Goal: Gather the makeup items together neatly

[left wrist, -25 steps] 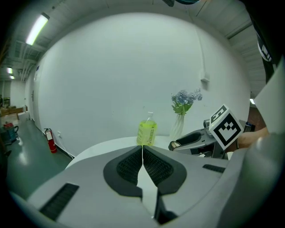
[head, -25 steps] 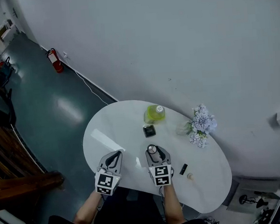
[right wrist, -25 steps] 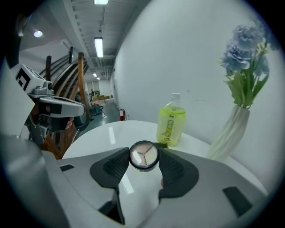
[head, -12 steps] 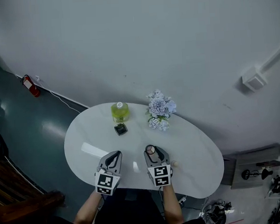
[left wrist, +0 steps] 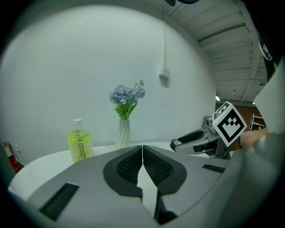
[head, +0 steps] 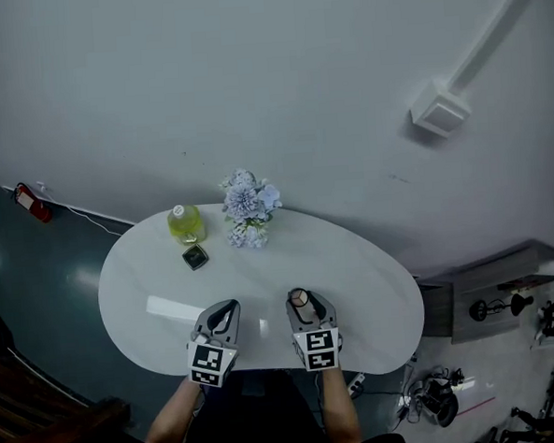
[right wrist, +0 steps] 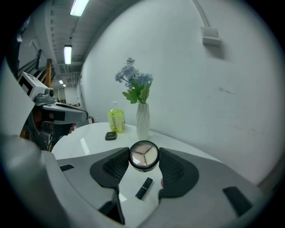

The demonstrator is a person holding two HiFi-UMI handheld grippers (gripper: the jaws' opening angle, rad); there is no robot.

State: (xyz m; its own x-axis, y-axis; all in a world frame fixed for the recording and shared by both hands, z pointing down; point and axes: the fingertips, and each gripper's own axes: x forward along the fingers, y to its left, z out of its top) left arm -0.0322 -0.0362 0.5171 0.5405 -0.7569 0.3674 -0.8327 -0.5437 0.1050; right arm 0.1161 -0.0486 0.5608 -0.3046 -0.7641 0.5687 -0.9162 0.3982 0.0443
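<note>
My right gripper is shut on a round compact whose face is split into three pale powder wedges; it hangs above the white table. In the head view that gripper holds the compact near the table's front edge. Below the jaws a black lipstick lies on the table. A black square compact rests far off by the bottle. My left gripper is shut with nothing in it, left of the right one.
A yellow-green bottle and a white vase of blue flowers stand at the table's back, near the grey wall. The table's front edge is right under both grippers.
The head view has swung: bottle, black compact and flowers have slid left and up in the picture. Both grippers keep their places in it, the right one still holding the round compact.
</note>
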